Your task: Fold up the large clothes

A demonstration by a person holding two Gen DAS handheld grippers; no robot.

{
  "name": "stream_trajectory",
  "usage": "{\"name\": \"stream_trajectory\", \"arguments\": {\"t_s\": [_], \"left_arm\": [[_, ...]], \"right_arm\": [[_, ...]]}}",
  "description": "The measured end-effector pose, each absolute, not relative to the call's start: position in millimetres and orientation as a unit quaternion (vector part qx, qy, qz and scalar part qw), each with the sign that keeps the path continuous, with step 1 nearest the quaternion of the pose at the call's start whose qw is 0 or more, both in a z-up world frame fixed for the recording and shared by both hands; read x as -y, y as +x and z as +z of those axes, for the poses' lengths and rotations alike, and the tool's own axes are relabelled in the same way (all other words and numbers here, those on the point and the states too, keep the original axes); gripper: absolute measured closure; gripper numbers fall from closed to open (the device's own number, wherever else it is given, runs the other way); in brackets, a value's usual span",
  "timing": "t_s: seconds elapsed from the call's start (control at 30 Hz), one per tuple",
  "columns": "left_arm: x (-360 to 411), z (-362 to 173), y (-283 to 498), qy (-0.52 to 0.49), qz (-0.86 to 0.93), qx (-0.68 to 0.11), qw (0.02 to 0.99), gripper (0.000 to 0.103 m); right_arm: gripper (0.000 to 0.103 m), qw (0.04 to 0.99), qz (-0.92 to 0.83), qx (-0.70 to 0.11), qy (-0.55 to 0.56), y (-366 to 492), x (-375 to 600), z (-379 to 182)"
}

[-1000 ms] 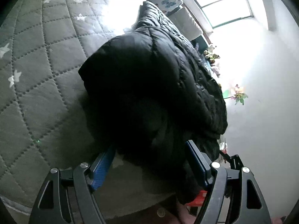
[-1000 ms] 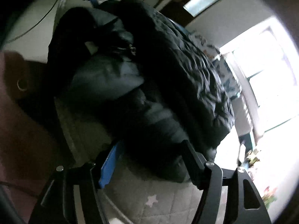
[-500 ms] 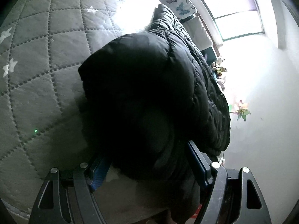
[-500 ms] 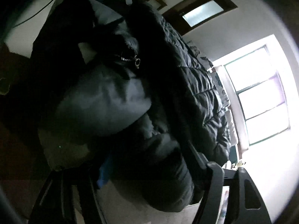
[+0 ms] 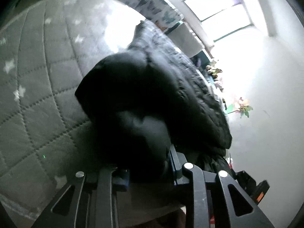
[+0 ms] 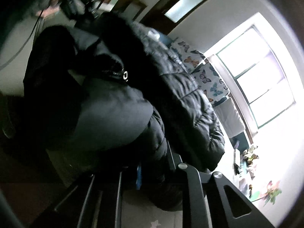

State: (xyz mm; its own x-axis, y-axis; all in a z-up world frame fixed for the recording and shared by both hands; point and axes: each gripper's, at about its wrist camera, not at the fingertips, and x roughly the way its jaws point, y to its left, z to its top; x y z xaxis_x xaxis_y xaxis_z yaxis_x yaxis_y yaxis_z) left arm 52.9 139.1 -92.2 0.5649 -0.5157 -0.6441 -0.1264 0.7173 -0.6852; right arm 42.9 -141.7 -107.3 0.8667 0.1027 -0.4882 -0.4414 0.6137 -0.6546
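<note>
A black puffer jacket [image 5: 144, 98] lies bunched on a grey quilted bed cover with white stars [image 5: 34, 87]. My left gripper [image 5: 148, 169] is shut on a thick fold of the jacket's near edge, the fabric bulging between its blue-padded fingers. In the right wrist view the jacket [image 6: 117, 114] fills the middle, with its zipper pull [image 6: 125, 75] showing. My right gripper [image 6: 153, 169] is shut on another part of the jacket's edge, its fingers mostly buried in the fabric.
Butterfly-print pillows [image 6: 205, 76] and a grey cushion [image 6: 229, 117] lie at the head of the bed under a bright window [image 6: 260, 87]. A white wall with a flower decoration [image 5: 241, 106] runs along the bed's right side. A dark door [image 6: 178, 9] stands behind.
Both grippers have closed from wide open onto the jacket's near edge. The jacket's edge has bunched and lifted, and both cameras have tilted upward.
</note>
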Motion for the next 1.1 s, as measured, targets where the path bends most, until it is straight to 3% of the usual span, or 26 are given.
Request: {"name": "stream_trajectory", "arguments": {"t_s": [0.3, 0.57, 0.87, 1.1], "left_arm": [[-135.9, -34.9, -24.2, -0.345, -0.155, -0.403, 0.834, 0.073], [-139.3, -3.9, -6.5, -0.348, -0.159, -0.378, 0.843, 0.073], [-146.9, 52.2, 126.1, -0.34, -0.163, -0.377, 0.846, 0.073], [-157.5, 52.9, 272.3, -0.339, -0.135, -0.416, 0.833, 0.073]], "right_arm": [[0.084, 0.891, 0.198, -0.189, -0.362, -9.8, 153.5, -64.5], [0.084, 0.91, 0.197, -0.181, -0.315, 29.8, 168.8, -32.6], [0.084, 0.931, 0.193, -0.175, -0.255, 120.8, 184.8, 25.5], [0.084, 0.935, 0.168, -0.212, -0.228, 218.8, 185.9, 29.5]]}}
